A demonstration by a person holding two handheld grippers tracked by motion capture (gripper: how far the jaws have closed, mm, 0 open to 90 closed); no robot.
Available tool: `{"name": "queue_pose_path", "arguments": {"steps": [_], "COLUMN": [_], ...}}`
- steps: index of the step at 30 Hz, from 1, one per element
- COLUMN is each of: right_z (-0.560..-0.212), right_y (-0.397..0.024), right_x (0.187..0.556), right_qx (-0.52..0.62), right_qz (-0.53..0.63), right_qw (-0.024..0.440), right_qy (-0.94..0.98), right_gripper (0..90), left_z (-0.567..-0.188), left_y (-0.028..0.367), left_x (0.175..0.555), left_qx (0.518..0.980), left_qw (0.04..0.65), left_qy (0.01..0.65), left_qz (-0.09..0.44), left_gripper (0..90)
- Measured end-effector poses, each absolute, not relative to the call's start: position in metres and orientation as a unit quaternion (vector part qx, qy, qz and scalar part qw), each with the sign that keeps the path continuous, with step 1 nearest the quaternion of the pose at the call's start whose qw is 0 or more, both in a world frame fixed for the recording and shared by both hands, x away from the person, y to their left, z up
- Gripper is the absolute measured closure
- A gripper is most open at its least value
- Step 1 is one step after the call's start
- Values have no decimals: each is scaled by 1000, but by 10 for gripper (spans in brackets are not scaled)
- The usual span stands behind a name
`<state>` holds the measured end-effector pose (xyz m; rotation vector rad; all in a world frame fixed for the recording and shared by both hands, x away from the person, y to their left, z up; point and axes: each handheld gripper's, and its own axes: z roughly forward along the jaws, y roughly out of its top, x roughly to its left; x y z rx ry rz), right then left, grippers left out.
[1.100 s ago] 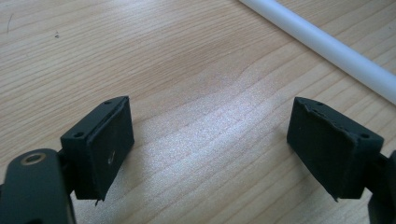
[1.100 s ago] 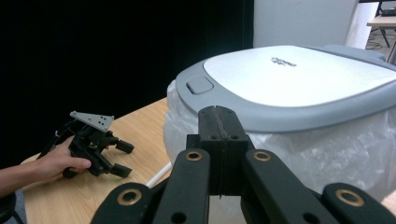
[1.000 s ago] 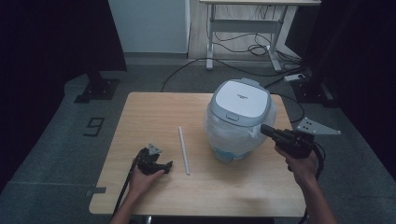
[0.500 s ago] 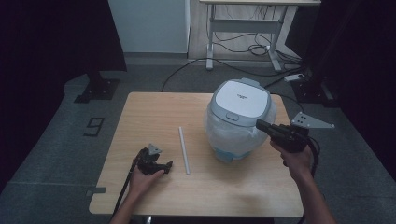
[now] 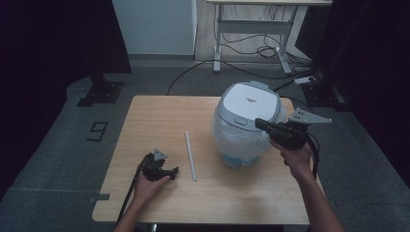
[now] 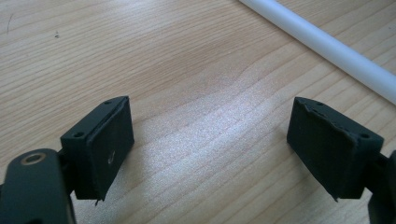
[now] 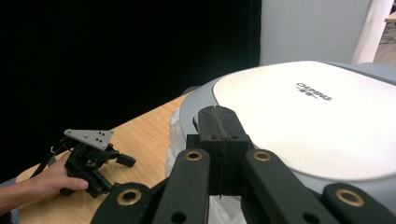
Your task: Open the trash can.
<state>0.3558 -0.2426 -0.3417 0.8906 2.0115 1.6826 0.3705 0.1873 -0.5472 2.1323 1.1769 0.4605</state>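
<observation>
**Item: rice cooker on counter, right gripper at lid edge**

Location. The rice cooker (image 5: 247, 123) stands upright at the far right of the counter (image 5: 159, 116), its lower body wrapped in clear plastic. Its short axis is vertical; the lid (image 7: 308, 116) faces up, and the latch button points toward the person's side.

Right gripper (image 5: 261, 124). Held level at the cooker's near right flank, jaws clenched together with nothing between them, tips just at the lid rim as the right gripper view shows.

Left gripper (image 5: 170, 171). Rests on the counter at the near left, jaws released and wide over bare wood, holding nothing.

Other. A white tube (image 5: 190, 155) lies flat between the left gripper and the cooker, long axis running near to far, apart from both.

Risks, judged.
- A push from the clenched jaws off-centre could slide or turn the cooker; the plastic wrap probably gives poor footing.
- The cooker sits near the right edge, so a shove that way could carry it off.
- No hand steadies the body.
</observation>
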Motion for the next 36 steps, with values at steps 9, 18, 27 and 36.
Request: {"name": "queue_pose_path", "arguments": {"steps": [9, 18, 27, 36], "right_z": [-343, -345, -347, -348], "right_y": [-223, -209, -207, -207], "right_x": [370, 380, 384, 383], "right_qx": [317, 318, 332, 339], "right_qz": [582, 576, 570, 569], "right_qw": [174, 171, 170, 164], "right_qy": [729, 734, 732, 731], "right_gripper": [900, 900, 900, 900], "left_z": [-547, -547, -547, -547], "left_y": [187, 187, 187, 187], "left_x": [371, 371, 371, 370], "left_qx": [814, 814, 814, 814], "left_qw": [325, 325, 325, 325], "left_qy": [449, 449, 449, 448], "left_qz": [175, 175, 175, 175], "left_gripper": [143, 143, 143, 143]}}
